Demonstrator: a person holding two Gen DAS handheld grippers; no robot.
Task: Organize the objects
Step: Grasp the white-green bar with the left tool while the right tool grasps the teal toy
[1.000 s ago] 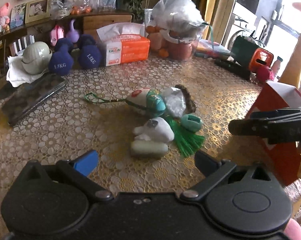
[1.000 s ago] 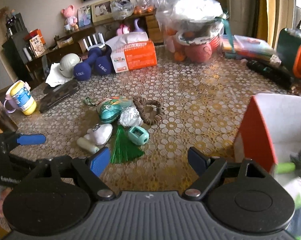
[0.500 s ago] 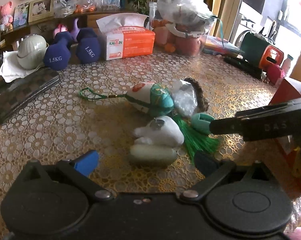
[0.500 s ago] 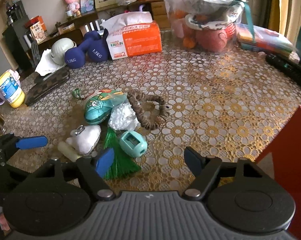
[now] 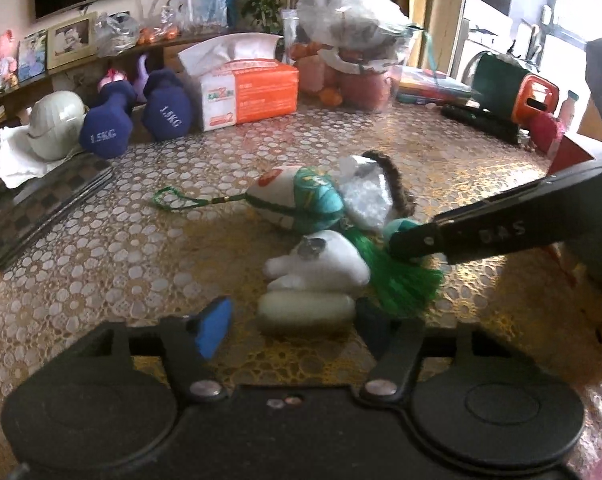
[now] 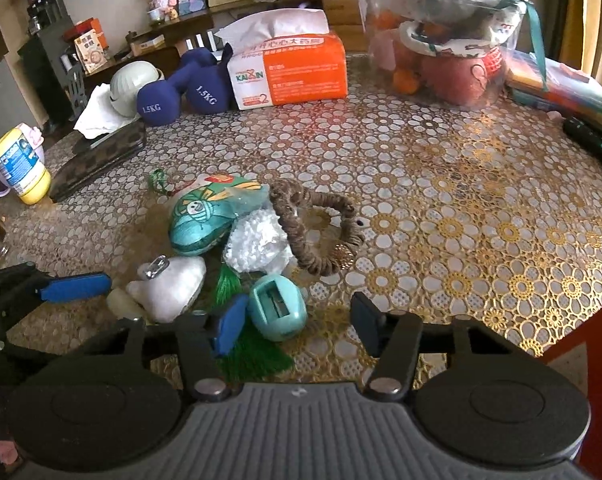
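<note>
Two grippers hang low over the pile, nothing lifted yet, so the sorting looks barely begun. The left gripper [image 5: 289, 318] is closing around the pale capsule [image 5: 305, 310], pads not touching it. The right gripper [image 6: 297, 320] is closing on the teal sharpener [image 6: 277, 312], no firm grip visible. Farther off lie a plush [image 6: 169, 288], pouch [image 6: 201, 220] and brown ring [image 6: 321, 232]; the red box [image 5: 571, 152] waits at the right.

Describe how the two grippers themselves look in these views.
Both are black two-finger tools on linkage arms with silver pivot pins and round housings. The left gripper shows a blue pad on one finger. The right gripper also has a blue pad and a ribbed grey body; seen from the left camera, its finger bears embossed letters, partly unreadable. No cables show.
</note>
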